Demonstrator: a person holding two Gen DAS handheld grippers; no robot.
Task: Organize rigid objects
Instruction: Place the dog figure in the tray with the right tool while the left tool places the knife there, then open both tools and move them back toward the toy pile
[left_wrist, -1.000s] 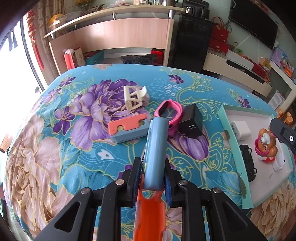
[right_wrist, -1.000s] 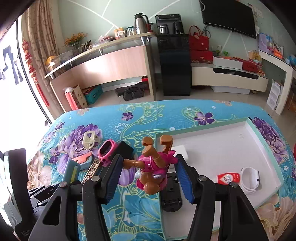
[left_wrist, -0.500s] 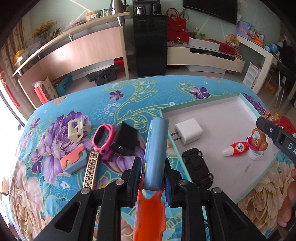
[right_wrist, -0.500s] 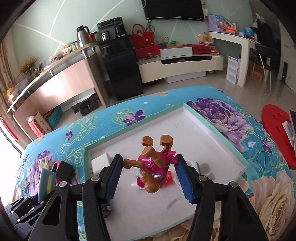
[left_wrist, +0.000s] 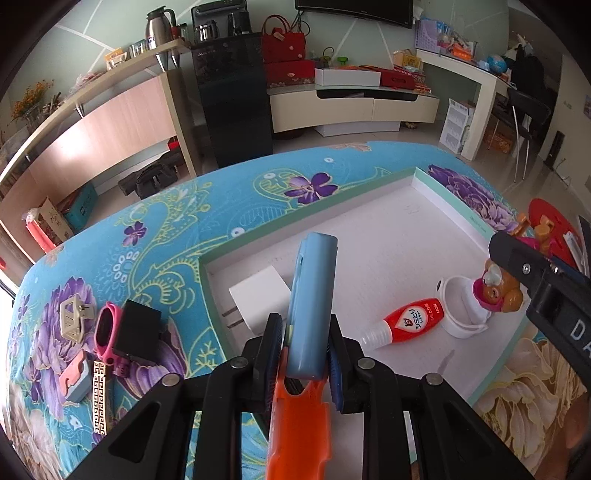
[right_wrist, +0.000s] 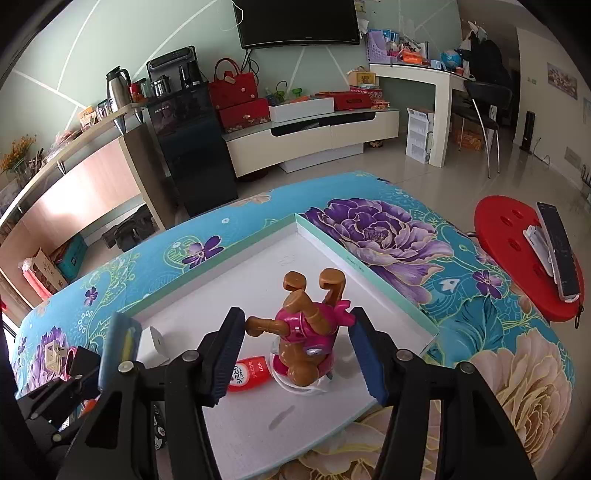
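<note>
Left wrist view takes in the table (left_wrist: 159, 221) under its blue flowered cloth, and on it the shallow white tray (left_wrist: 310, 212) with a pale green rim, which my left claw (left_wrist: 300, 349) hangs over. That claw is clamped tight on a light blue case (left_wrist: 312, 295), which stands up between the pads with an orange piece (left_wrist: 299, 424) running back below it towards the camera. My right claw (right_wrist: 297, 350) reaches in over the tray's right side, its jaws held about half apart with a brown and pink toy dog (right_wrist: 303, 332) between them, upside down, paws pointing away; one paw touches the left pad, and the far pad stands beside the pink body, though whether it presses on it I cannot tell. Right under the dog, on the tray floor, lies a white band (left_wrist: 456, 314), and just left of that a small red tube (left_wrist: 410, 319) with a clear tip. A white plug adapter (left_wrist: 258, 295) lies in the tray's near left corner, prongs towards the rim. Off the tray to the left, on the cloth, a black block (left_wrist: 135, 332), a pink watch (left_wrist: 105, 330), a cream clip (left_wrist: 74, 317), a blue and coral piece (left_wrist: 74, 376) and a patterned gold strip (left_wrist: 99, 398) lie bunched together.
</note>
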